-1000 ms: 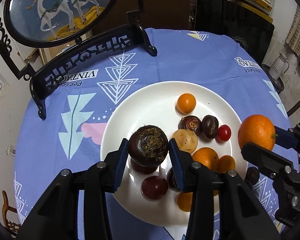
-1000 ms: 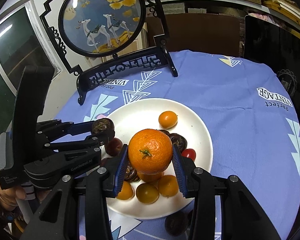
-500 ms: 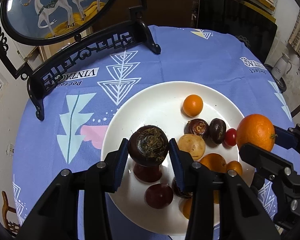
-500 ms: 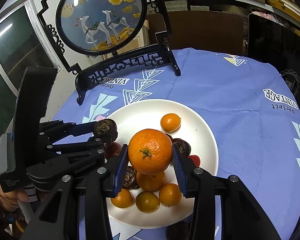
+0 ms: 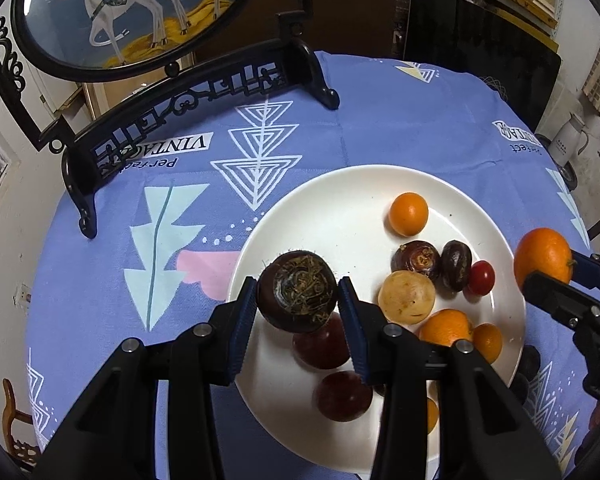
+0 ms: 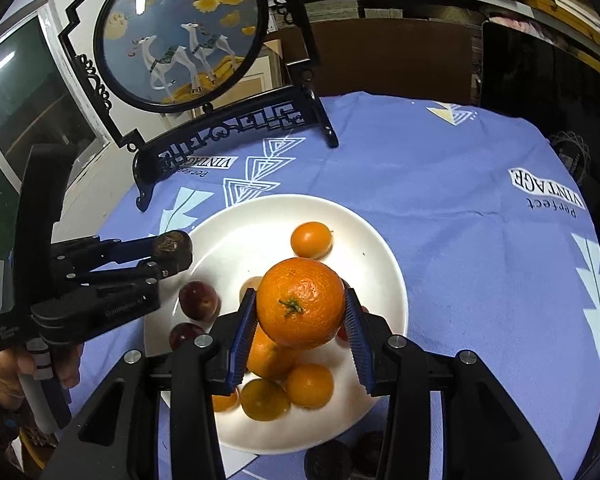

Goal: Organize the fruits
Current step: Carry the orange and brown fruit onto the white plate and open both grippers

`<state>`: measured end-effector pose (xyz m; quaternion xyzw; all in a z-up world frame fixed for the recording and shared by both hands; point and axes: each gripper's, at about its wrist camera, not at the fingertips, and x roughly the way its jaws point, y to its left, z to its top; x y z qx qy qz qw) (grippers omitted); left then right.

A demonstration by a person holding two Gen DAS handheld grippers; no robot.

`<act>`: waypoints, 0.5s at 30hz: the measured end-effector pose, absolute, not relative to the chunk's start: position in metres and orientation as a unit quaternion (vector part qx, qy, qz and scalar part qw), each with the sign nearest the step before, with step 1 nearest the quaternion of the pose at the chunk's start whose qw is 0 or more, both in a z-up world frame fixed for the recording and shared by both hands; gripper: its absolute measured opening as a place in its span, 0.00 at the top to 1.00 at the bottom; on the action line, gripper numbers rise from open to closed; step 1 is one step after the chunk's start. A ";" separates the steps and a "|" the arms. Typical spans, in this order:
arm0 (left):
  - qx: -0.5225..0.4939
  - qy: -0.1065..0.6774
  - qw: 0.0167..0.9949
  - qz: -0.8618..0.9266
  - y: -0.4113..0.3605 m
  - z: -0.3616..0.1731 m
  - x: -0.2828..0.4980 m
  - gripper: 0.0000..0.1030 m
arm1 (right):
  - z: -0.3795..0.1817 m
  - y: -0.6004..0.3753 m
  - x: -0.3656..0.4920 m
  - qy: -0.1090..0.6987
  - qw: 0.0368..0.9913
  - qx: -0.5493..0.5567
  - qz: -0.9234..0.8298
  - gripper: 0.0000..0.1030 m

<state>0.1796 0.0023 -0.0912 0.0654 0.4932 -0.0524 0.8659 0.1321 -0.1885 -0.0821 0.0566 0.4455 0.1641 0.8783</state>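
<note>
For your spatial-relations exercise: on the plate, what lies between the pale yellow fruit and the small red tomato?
In the left wrist view, two dark brown fruits lie between the pale yellow fruit and the red tomato.

Dark fruits (image 6: 328, 460) below the right gripper (image 6: 300, 316) cut off by frame edge, small orange fruit (image 5: 432, 414) half hidden behind left gripper (image 5: 298, 298) finger, round deer screen (image 5: 128, 12) top cropped.

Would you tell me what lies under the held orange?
Under the orange: the plate, with more oranges heaped there. It hides part of one, and whatever lies behind.
</note>
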 end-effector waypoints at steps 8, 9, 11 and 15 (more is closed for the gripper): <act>0.072 0.500 0.862 -0.051 -0.008 -0.096 0.187 0.60 | -0.088 -0.170 0.148 0.453 0.872 0.054 0.178 0.58; 0.071 0.498 0.863 -0.050 -0.007 -0.095 0.188 0.60 | -0.089 -0.168 0.151 0.454 0.872 0.051 0.178 0.58; 0.069 0.496 0.864 -0.051 -0.007 -0.094 0.189 0.60 | -0.090 -0.165 0.155 0.454 0.871 0.051 0.179 0.58; 0.068 0.493 0.866 -0.051 -0.006 -0.092 0.192 0.60 | -0.089 -0.160 0.159 0.452 0.871 0.047 0.185 0.58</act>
